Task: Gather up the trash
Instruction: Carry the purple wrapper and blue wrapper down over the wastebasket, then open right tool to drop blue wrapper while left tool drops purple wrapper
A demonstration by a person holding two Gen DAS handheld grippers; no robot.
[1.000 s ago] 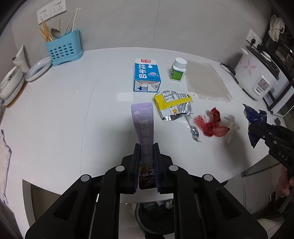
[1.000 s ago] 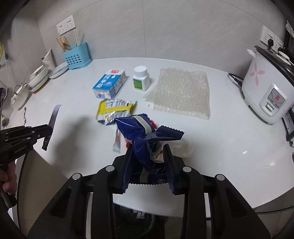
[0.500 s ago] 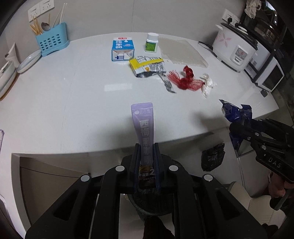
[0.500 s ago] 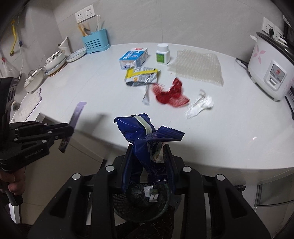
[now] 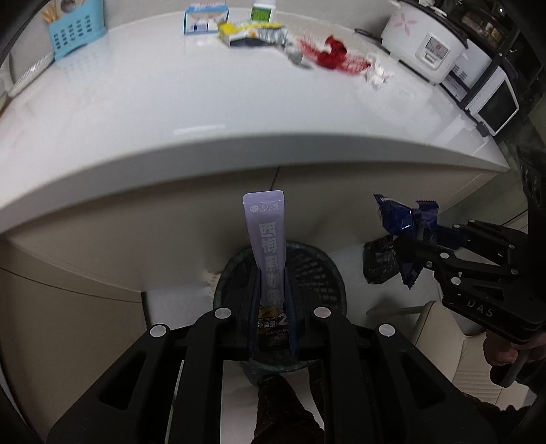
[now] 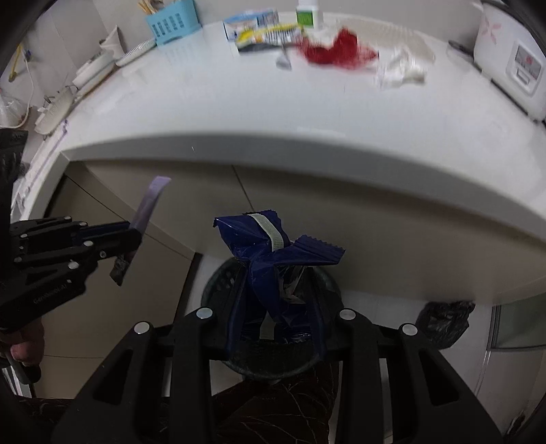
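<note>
Left claw: jaws nearly closed, pinching the purple sachet at its lower half; sachet stands upright between the pads. Right claw: jaws part-open, clamped on the crumpled blue wrapper; wrapper bulges above the pads.

Bin: dark mesh basket on the floor, below the counter edge. In both wrist views its mouth sits directly behind the held item, so both claws appear lined up over it.

Step in hand, my judgement: drop both pieces. To do it well: keep each claw over the mouth, not the rim; open fully; sachet is flat and light, may cling to a pad or drift, so get low before letting go. Wrapper is bulky and springy, may catch on the rim. Claws are near each other: release w/o bumping.

Pose: both claws pitched steeply down, sachet's flat face square to the left cam. Right claw seen side-on at the right of the left view; hand grips its handle.

Left to do: red netting, yellow pack, tissue etc. on the counter.
</note>
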